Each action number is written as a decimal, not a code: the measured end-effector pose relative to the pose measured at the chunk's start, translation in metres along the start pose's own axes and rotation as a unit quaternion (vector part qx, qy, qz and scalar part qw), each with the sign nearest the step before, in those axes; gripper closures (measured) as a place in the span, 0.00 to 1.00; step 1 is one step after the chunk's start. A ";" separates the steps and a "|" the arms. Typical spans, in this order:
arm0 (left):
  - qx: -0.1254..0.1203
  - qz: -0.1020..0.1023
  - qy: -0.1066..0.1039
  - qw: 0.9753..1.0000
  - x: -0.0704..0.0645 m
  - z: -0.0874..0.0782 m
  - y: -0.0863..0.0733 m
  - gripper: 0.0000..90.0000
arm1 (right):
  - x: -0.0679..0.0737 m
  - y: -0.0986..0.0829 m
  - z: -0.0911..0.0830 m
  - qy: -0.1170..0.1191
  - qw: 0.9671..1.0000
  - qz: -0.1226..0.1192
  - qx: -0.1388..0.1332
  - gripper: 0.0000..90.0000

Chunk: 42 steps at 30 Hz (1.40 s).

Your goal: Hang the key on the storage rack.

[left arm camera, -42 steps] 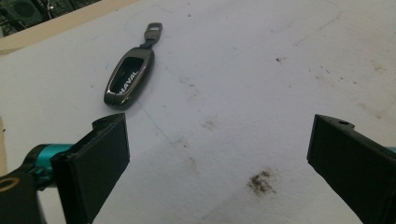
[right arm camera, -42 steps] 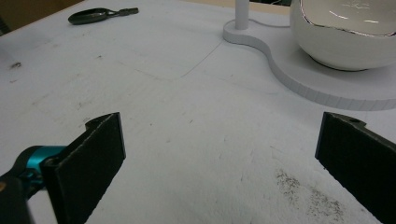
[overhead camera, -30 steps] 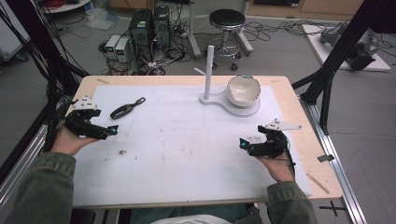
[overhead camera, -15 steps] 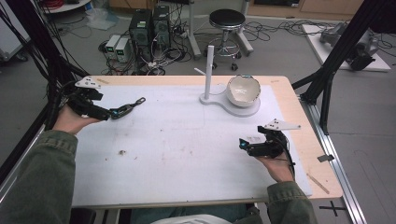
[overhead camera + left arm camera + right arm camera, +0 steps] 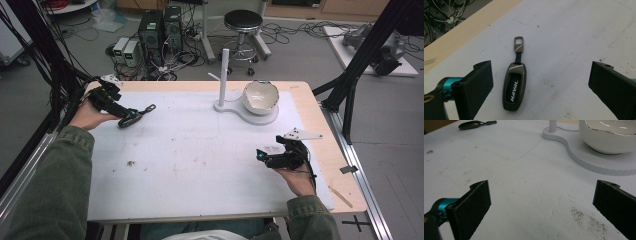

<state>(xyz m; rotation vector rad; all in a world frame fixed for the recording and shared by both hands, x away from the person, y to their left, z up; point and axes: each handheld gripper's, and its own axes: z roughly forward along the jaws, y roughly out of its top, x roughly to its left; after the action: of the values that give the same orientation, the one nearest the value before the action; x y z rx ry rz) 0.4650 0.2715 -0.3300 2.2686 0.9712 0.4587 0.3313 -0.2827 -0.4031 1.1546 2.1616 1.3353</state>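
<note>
**Left gripper poised over key fob**

Upper left of the high view: left gripper (image 5: 131, 115), its 2 jaws wide apart, above a HAVAL key fob (image 5: 514, 85) lying flat on the white mat (image 5: 200, 155). Lower right: right gripper (image 5: 261, 156), jaws apart, empty. Upper centre: bowl (image 5: 260, 96) on stand (image 5: 225, 75).

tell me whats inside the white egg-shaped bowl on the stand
The white egg-shaped bowl on the white stand base shows a bare, glossy inner wall. Its bottom is hidden behind the near rim, so small contents cannot be excluded.
</note>
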 end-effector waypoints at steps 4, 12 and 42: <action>0.009 0.002 -0.005 1.000 0.005 0.009 0.008 0.07 | 0.001 0.000 0.001 0.001 1.000 -0.002 0.003 0.01; 0.022 0.001 -0.001 1.000 0.015 0.021 0.021 0.07 | 0.000 0.000 0.003 0.006 1.000 -0.002 0.009 0.01; 0.121 0.005 -0.003 0.993 0.030 0.096 0.017 0.07 | -0.005 -0.009 -0.003 0.002 1.000 0.008 0.011 0.01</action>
<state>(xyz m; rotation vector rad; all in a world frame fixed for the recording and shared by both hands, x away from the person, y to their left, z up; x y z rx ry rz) 0.5446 0.2451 -0.3884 2.4894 1.0608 0.3539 0.3284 -0.2902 -0.4098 1.1801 2.1798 1.3246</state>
